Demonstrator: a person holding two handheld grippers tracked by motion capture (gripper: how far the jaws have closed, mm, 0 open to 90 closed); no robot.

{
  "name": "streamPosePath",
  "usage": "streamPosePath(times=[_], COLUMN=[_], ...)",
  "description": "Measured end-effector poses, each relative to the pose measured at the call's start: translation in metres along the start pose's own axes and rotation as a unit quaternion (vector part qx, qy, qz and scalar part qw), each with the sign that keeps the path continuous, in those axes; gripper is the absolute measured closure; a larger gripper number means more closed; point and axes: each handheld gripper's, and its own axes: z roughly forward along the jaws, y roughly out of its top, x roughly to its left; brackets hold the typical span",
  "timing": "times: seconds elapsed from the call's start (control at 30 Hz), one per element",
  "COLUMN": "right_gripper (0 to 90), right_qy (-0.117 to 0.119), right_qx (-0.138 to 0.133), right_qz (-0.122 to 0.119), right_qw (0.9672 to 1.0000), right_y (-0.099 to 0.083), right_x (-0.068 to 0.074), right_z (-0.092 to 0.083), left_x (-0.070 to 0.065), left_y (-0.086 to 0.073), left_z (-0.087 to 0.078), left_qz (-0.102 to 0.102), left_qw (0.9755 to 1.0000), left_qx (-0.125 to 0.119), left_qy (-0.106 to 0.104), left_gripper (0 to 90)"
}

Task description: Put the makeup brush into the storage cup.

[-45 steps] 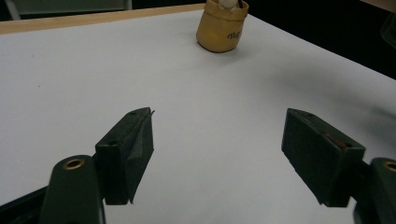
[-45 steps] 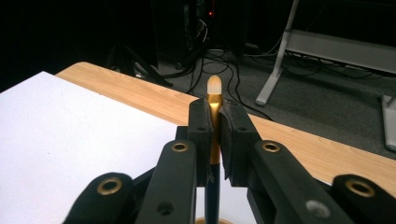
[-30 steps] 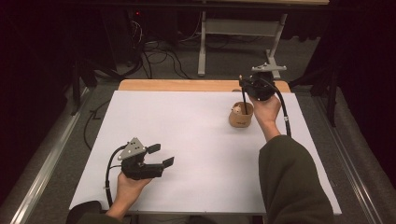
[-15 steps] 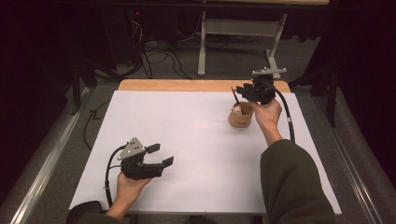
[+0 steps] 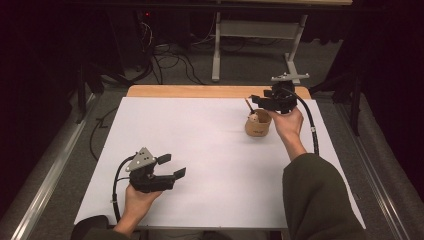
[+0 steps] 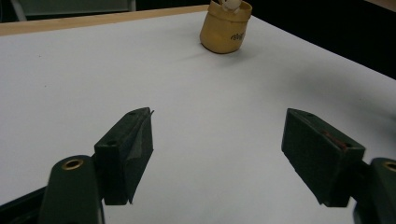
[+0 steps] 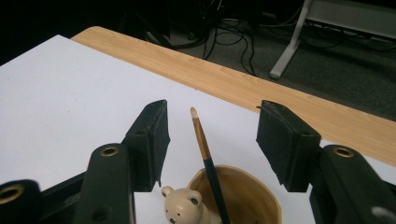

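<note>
A tan cup [image 5: 258, 125] with a small bear figure [image 7: 183, 206] at its rim was seen near the far right of the white desk [image 5: 210, 150], a paintbrush [image 7: 205, 149] standing inside it, untouched between the right claw [image 7: 212, 140], whose jaws had just been opening, while the left claw [image 6: 217, 156] was held wide open and empty.

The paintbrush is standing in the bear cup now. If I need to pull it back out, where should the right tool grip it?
Grip the paintbrush on its bare upper shaft, above the cup rim, coming from above. It leans in the cup with its tip up, and that stretch already stands free between the right tool's pads, which have just been opening. Lower down, the rim and bear figure crowd it.
</note>
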Motion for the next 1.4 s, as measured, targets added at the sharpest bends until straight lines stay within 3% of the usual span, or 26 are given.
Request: streamPosePath(times=[0.43, 0.53, 0.73, 1.4], right_gripper=[42.5, 42.9, 41.5, 38.8], right_qy=[0.008, 0.003, 0.0, 0.004], right_qx=[-0.001, -0.012, -0.004, -0.017], right_qz=[-0.031, -0.032, -0.039, -0.041], right_qw=[0.9995, 0.9994, 0.9992, 0.999], right_y=[0.002, 0.0, -0.008, -0.02], right_x=[0.009, 0.01, 0.011, 0.01], right_z=[-0.018, -0.021, -0.027, -0.042], left_x=[0.001, 0.001, 0.0, 0.002], left_y=[0.0, 0.0, 0.0, -0.001], left_z=[0.0, 0.0, 0.0, 0.0], left_qz=[-0.003, -0.002, -0.002, -0.008], left_qw=[1.0, 1.0, 1.0, 1.0], left_qx=[0.0, 0.0, 0.0, -0.003], left_qy=[0.001, -0.001, -0.003, 0.001], left_gripper=[25.1, 25.1, 25.1, 25.3])
